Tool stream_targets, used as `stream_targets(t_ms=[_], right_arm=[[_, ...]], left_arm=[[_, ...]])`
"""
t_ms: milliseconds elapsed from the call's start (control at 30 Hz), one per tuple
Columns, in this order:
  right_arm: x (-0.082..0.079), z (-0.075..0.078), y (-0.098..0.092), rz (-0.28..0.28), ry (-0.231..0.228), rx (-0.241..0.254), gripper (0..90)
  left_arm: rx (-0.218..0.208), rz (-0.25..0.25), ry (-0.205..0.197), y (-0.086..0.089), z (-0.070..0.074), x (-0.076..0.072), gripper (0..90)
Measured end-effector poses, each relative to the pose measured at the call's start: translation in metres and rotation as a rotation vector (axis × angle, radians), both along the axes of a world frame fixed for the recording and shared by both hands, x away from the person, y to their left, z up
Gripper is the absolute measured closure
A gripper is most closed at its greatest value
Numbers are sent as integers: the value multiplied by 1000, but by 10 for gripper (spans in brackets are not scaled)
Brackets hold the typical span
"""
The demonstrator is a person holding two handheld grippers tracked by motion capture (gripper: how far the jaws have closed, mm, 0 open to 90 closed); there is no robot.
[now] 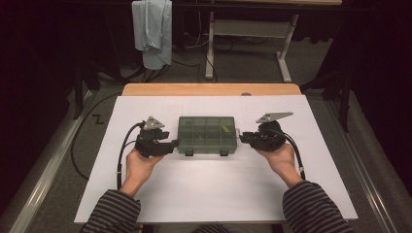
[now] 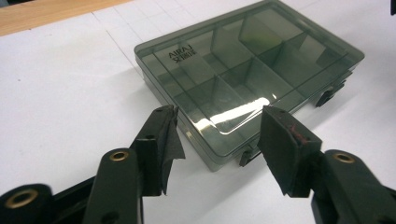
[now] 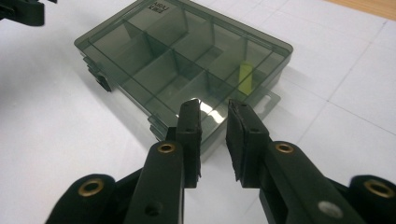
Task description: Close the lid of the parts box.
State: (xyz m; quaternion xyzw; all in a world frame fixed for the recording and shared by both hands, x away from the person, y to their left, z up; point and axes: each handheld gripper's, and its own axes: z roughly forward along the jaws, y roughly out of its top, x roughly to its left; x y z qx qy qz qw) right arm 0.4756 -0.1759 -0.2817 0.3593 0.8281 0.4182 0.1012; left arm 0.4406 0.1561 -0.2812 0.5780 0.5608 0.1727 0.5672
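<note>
A smoky green see-through compartment box [image 1: 207,134] lies with its lid down in the middle of the white tabletop [image 1: 209,184]. A small yellow-green piece [image 3: 243,74] sits in one compartment near its right end. My left gripper [image 1: 174,144] is at the box's left end. Its jaws stand wide open, with the near corner of the box [image 2: 247,70] just beyond them [image 2: 217,116] and untouched. My right gripper [image 1: 244,137] is at the box's right end. Its jaws [image 3: 214,109] are a narrow gap apart in front of the box [image 3: 182,51], pressing on nothing.
Two dark latches [image 1: 189,152] stick out of the box's near side. A bare wooden strip [image 1: 211,89] runs along the table's far edge. Beyond it hang a pale blue cloth [image 1: 153,29] and stands a white desk frame [image 1: 252,34]. Cables trail from both grippers.
</note>
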Motion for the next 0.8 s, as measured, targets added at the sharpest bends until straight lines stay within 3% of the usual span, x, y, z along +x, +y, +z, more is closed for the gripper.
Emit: stream_targets(t_ms=[300, 500, 667, 800], right_arm=[[-15, 1, -23, -28, -30, 28, 710], [-24, 2, -37, -52, -48, 49, 689], [-34, 2, -45, -55, -91, 61, 673], [-39, 1, -51, -62, -94, 82, 646]], left_arm=[[-15, 10, -63, 8, 5, -16, 441], [-15, 9, -86, 13, 8, -24, 444], [-29, 9, -109, 17, 9, -31, 442], [-46, 14, -119, 20, 7, -34, 438]])
